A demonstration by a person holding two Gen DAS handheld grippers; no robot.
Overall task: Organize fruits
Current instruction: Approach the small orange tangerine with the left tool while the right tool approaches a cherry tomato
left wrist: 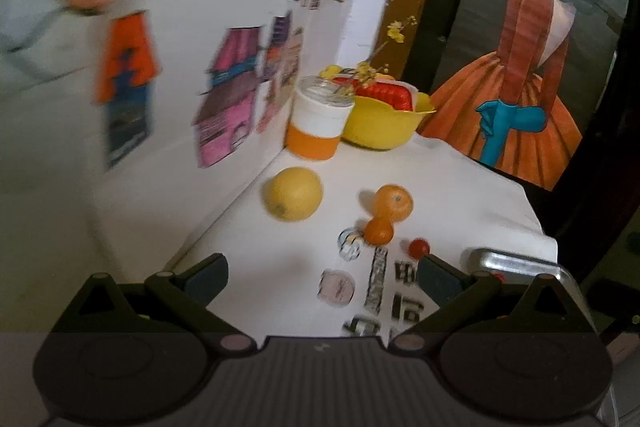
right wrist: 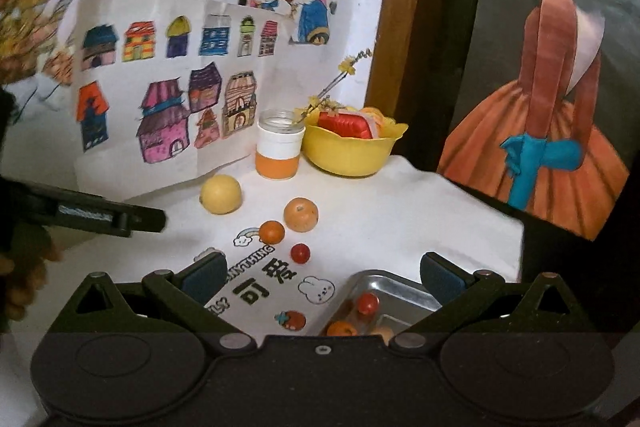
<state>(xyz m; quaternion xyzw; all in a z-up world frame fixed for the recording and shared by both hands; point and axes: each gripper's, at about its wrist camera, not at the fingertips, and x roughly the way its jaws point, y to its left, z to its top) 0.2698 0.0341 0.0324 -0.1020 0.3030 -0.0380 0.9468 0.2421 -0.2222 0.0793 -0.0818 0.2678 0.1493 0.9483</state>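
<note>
On the white cloth lie a yellow lemon [left wrist: 293, 193] [right wrist: 221, 194], a large orange [left wrist: 393, 203] [right wrist: 301, 214], a small orange [left wrist: 379, 231] [right wrist: 272, 231] and a red cherry tomato [left wrist: 419, 247] [right wrist: 300, 253]. A metal tray [right wrist: 394, 286] [left wrist: 516, 261] at the front right holds a red tomato [right wrist: 367, 303], a small orange [right wrist: 342, 328] and a pale fruit partly hidden. My left gripper [left wrist: 322, 281] is open and empty, short of the fruits. My right gripper [right wrist: 322, 277] is open and empty above the tray's near-left corner. The left gripper's finger [right wrist: 100, 215] shows at the left.
A white and orange jar [left wrist: 318, 119] [right wrist: 279, 147] with yellow flowers and a yellow bowl [left wrist: 380, 125] [right wrist: 350, 151] with red and orange items stand at the back. Drawings cover the left wall. A painting [left wrist: 520, 79] leans at the right. The table edge drops off right.
</note>
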